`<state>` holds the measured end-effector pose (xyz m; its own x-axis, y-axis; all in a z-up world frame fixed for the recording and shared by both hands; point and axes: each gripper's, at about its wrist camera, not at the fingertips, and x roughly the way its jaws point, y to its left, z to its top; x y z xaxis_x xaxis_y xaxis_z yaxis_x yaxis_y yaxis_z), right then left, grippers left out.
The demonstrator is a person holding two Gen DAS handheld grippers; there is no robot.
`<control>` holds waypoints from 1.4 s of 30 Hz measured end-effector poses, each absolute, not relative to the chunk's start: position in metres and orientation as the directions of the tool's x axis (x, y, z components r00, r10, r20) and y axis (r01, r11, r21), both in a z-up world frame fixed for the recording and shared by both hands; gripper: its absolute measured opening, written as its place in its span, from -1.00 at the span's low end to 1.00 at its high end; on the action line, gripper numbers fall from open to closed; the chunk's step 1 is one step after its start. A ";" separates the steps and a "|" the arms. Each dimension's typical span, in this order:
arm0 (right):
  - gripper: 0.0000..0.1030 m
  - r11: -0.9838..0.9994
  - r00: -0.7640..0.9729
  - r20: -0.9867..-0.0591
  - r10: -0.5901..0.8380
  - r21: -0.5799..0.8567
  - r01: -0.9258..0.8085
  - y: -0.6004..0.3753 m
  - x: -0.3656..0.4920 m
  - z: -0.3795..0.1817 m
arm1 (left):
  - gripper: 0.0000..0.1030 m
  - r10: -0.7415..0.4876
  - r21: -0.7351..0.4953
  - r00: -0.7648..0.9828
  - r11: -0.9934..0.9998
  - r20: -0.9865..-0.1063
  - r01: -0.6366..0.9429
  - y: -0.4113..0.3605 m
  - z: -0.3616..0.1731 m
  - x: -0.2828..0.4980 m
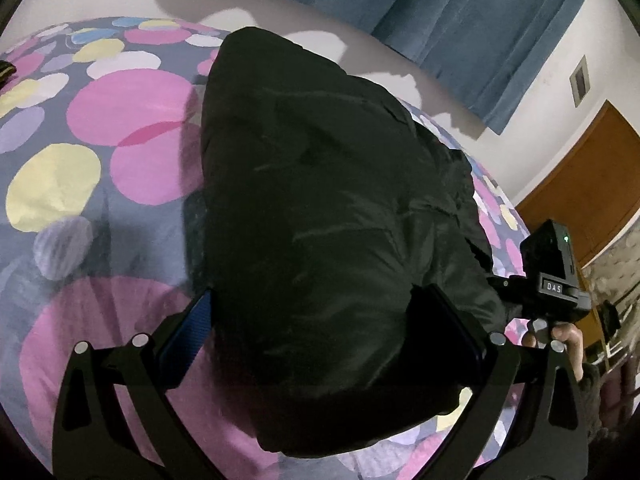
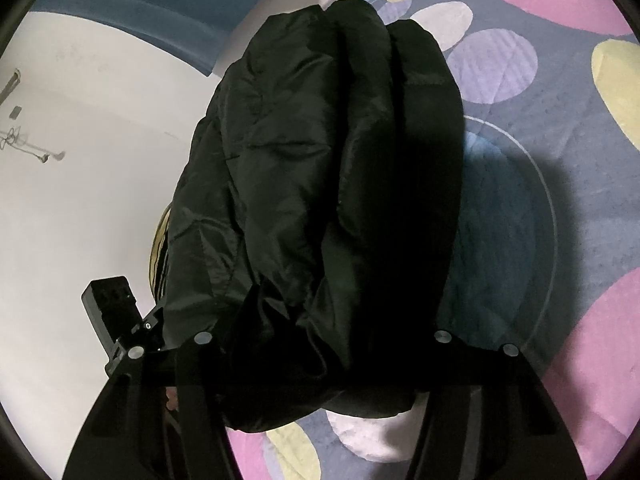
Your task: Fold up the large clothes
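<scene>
A bulky black puffer jacket (image 1: pixel 320 208) is bunched into a thick folded bundle over a bed with a spotted cover (image 1: pixel 120 120). My left gripper (image 1: pixel 316 320) is shut on one end of the bundle, its blue-padded fingers (image 1: pixel 188 340) pressed against both sides. My right gripper (image 2: pixel 320 340) is shut on the other end of the jacket (image 2: pixel 320 160), which fills the gap between its fingers. The right gripper (image 1: pixel 556 280) also shows at the right of the left wrist view, and the left gripper's camera block (image 2: pixel 112 312) at the left of the right wrist view.
The bed cover (image 2: pixel 560 100) has pink, yellow and lilac spots on grey-blue. Blue curtains (image 1: pixel 460 20) hang behind the bed. A white wall (image 2: pixel 80 160) and a brown wooden door (image 1: pixel 580 168) stand beside it.
</scene>
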<state>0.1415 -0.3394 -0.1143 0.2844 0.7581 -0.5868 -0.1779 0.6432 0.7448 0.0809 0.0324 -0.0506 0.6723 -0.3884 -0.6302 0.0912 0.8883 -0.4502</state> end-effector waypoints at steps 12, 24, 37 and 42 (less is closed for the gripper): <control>0.15 0.617 0.278 -0.564 0.778 0.770 -0.164 -0.339 0.164 -0.116 | 0.92 -0.386 -0.452 0.677 0.888 -0.626 0.088 0.026 -0.048 0.074; 0.26 0.626 0.298 -0.567 0.768 0.763 -0.161 -0.324 0.175 -0.114 | 0.92 -0.378 -0.444 0.681 0.892 -0.627 0.086 0.022 -0.048 0.071; 0.48 0.645 0.327 -0.576 0.749 0.747 -0.161 -0.331 0.176 -0.113 | 0.92 -0.386 -0.458 0.682 0.885 -0.622 0.083 0.025 -0.049 0.072; 0.56 0.656 0.346 -0.583 0.735 0.740 -0.147 -0.333 0.176 -0.112 | 0.92 -0.358 -0.431 0.695 0.899 -0.624 0.077 0.022 -0.045 0.069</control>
